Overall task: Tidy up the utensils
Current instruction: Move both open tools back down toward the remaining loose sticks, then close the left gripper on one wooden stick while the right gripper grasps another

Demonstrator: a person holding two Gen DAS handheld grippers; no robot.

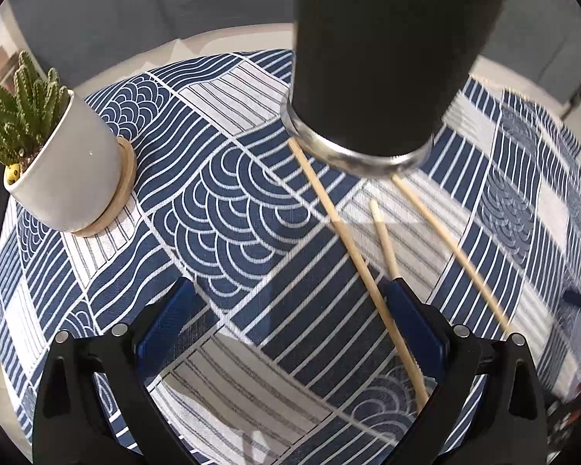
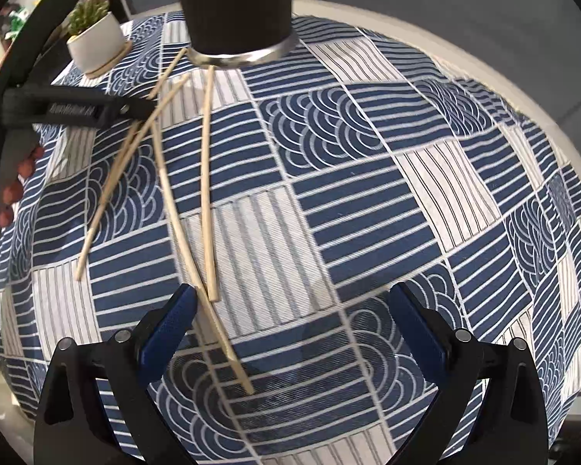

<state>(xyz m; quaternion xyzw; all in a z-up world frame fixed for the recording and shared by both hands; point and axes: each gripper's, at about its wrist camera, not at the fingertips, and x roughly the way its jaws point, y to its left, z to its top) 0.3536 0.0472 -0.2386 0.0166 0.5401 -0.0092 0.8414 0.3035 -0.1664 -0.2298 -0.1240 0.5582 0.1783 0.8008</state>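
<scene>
My left gripper (image 1: 290,317) hangs with its jaws spread wide over the patterned tablecloth (image 1: 220,209), nothing between the blue pads (image 1: 166,321). One chopstick (image 1: 352,255) runs from the base of the black tumbler (image 1: 383,58) back under my right-hand pad, so its near end is hidden behind the finger. A shorter-looking chopstick (image 1: 383,232) shows only its tip and a stretch of shaft before that same pad cuts it off. A third (image 1: 449,248) lies further right, its far end tucked against the tumbler's steel rim. The right side of this view is smeared by blur, and I cannot make out the dark blue shape at the cloth's right edge.

My right gripper (image 2: 290,321) is likewise spread open and holds nothing. From its camera the sticks fan out from the tumbler (image 2: 236,4) toward the near edge of the cloth (image 2: 368,201): two long ones (image 2: 207,178) crossing just beside my left pad, and a thinner pair (image 2: 116,178) angled toward the left edge. My other gripper's dark finger (image 2: 77,110) reaches in over that pair and covers part of them. The tumbler's top is cut off in both views. A potted cactus (image 1: 46,143) on a wooden saucer sits at the far left corner.
</scene>
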